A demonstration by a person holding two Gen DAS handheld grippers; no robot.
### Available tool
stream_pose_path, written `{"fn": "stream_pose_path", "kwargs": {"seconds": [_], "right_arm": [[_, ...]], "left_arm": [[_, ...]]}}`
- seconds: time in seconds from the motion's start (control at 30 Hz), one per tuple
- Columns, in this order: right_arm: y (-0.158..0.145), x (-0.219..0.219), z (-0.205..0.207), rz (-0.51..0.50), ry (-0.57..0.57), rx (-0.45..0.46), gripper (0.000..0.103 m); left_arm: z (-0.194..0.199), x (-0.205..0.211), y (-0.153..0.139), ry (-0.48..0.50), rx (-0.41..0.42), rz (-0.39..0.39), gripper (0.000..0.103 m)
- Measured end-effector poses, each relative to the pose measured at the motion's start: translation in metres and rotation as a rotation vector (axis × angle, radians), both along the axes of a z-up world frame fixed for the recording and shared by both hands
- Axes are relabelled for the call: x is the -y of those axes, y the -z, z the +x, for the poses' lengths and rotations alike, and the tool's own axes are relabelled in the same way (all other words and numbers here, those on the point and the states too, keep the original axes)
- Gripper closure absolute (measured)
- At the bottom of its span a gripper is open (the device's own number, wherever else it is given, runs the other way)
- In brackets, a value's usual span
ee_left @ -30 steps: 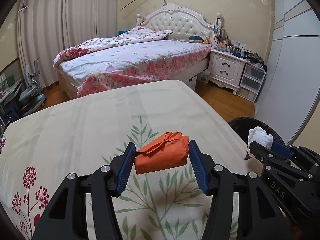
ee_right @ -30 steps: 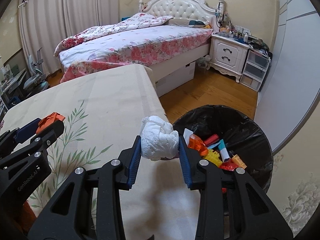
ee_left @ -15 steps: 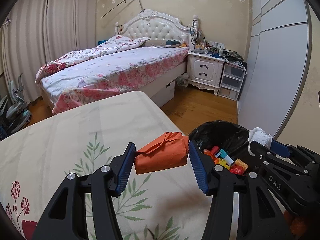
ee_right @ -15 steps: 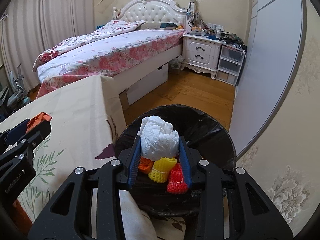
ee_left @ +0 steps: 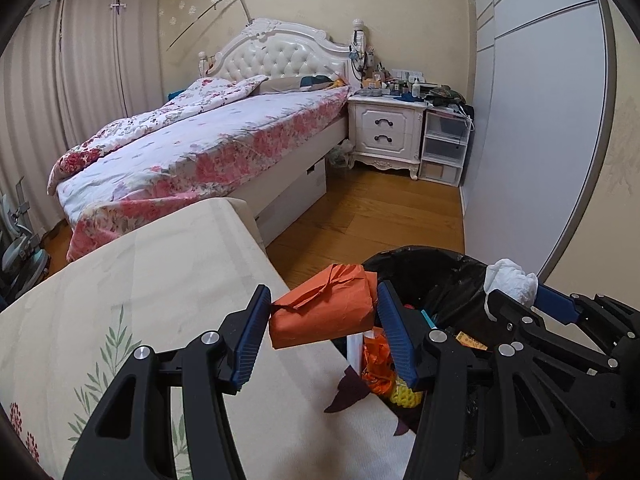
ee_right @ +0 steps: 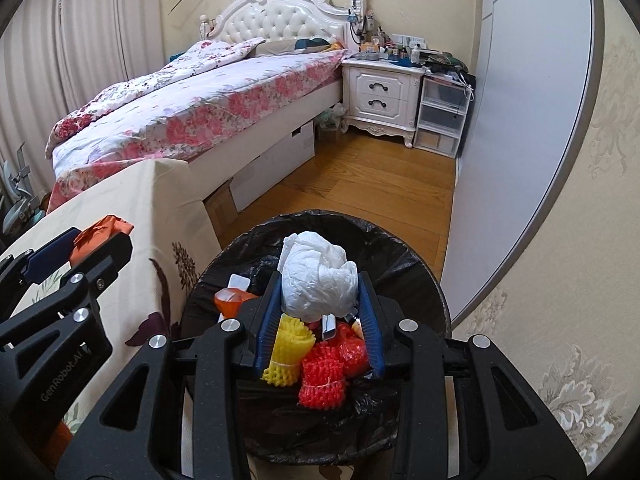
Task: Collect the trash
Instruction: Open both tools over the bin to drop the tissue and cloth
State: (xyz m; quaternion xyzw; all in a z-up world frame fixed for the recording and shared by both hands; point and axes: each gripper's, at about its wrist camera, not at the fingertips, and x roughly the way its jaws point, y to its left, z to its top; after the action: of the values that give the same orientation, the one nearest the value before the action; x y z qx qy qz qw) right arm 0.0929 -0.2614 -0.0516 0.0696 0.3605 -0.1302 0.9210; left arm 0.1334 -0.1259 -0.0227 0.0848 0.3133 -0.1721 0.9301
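Here, in the left wrist view, the left gripper (ee_left: 322, 320) pinches an orange paper packet (ee_left: 322, 312) between its blue pads, one pad pressed on each end. The packet's long axis runs crosswise from pad to pad, its left end a little lower than its right, its crumpled fold facing up. It hangs over the edge of the floral tablecloth (ee_left: 120, 300), just beside the black-lined trash bin (ee_left: 448, 280). At the right edge the right gripper (ee_left: 516, 296) shows from the side, a white wad in its tips.

Seen from the right wrist, the right gripper (ee_right: 320, 304) is clamped on a crumpled white tissue wad (ee_right: 318, 280), which stands roughly upright, bulging above the pads. It hangs directly over the bin's open mouth (ee_right: 416, 272), above yellow and red foam nets (ee_right: 316, 364) already inside. The orange packet (ee_right: 102, 230) peeks out at the left.
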Motion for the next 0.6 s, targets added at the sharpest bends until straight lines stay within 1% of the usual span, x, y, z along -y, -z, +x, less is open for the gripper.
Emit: {"fn": "stream_pose_path", "kwargs": {"seconds": [0.27,0.4,0.43,0.47,0.53,0.57,0.6], "right_arm": [[0.012,0.013,0.01,0.021,0.025,-0.018,0.067],[0.017,0.017,0.015,0.028,0.032,-0.028,0.067],[0.017,0.018,0.016,0.029,0.035,-0.029,0.067],[0.017,0.018,0.017,0.029,0.038,-0.026,0.066],[0.018,0.02,0.017,0.031,0.041,-0.025,0.064],[0.018,0.021,0.019,0.031,0.043,-0.023,0.059],[0.018,0.021,0.018,0.028,0.048,-0.021,0.058]], "left_arm": [[0.011,0.016,0.011,0.009,-0.018,0.026,0.048],[0.017,0.021,0.014,0.015,-0.051,0.023,0.048],[0.018,0.021,0.014,0.014,-0.053,0.023,0.046],[0.018,0.022,0.014,0.012,-0.051,0.024,0.04],[0.018,0.023,0.013,0.011,-0.051,0.022,0.034],[0.018,0.023,0.014,0.012,-0.054,0.022,0.033],[0.019,0.024,0.014,0.011,-0.056,0.024,0.032]]}}
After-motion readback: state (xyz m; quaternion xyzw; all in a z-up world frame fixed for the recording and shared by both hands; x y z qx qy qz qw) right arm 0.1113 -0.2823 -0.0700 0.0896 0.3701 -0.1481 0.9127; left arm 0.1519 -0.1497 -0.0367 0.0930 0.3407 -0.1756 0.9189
